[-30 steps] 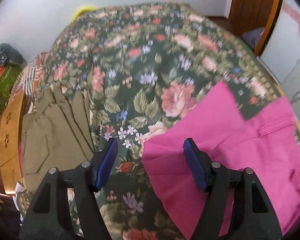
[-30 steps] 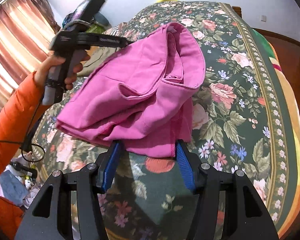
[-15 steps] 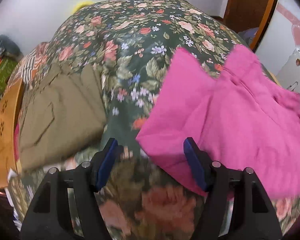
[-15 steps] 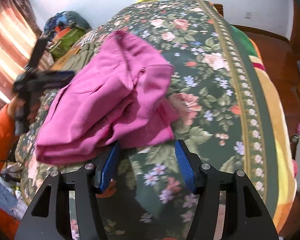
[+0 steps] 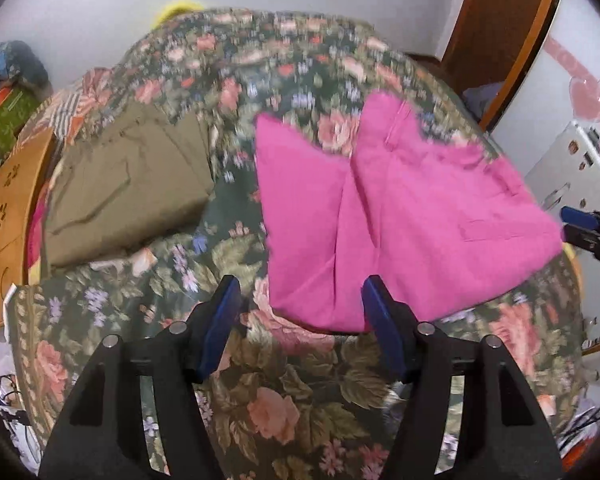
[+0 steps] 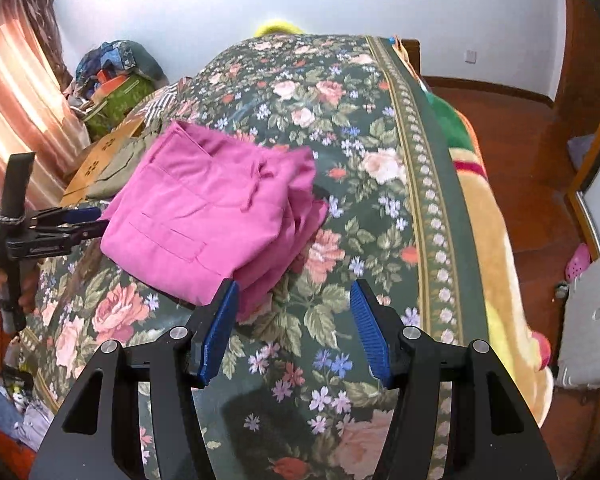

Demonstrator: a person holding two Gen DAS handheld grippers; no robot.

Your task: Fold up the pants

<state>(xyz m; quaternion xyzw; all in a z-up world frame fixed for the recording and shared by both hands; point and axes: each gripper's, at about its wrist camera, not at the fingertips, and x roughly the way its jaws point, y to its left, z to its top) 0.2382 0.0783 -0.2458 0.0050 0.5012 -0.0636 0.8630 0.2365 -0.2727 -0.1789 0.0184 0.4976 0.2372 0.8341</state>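
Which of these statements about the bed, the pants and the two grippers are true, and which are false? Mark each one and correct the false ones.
1. The pink pants lie folded on the flowered bedspread. True.
2. The right gripper is shut on the pink pants. False: it is open and holds nothing.
3. Olive pants lie folded on the bed, apart from the pink ones. True.
4. The left gripper holds the olive pants. False: it is open and empty, near the pink pants' edge.
5. The pink pants hang off the bed onto the floor. False: they rest on the bedspread.
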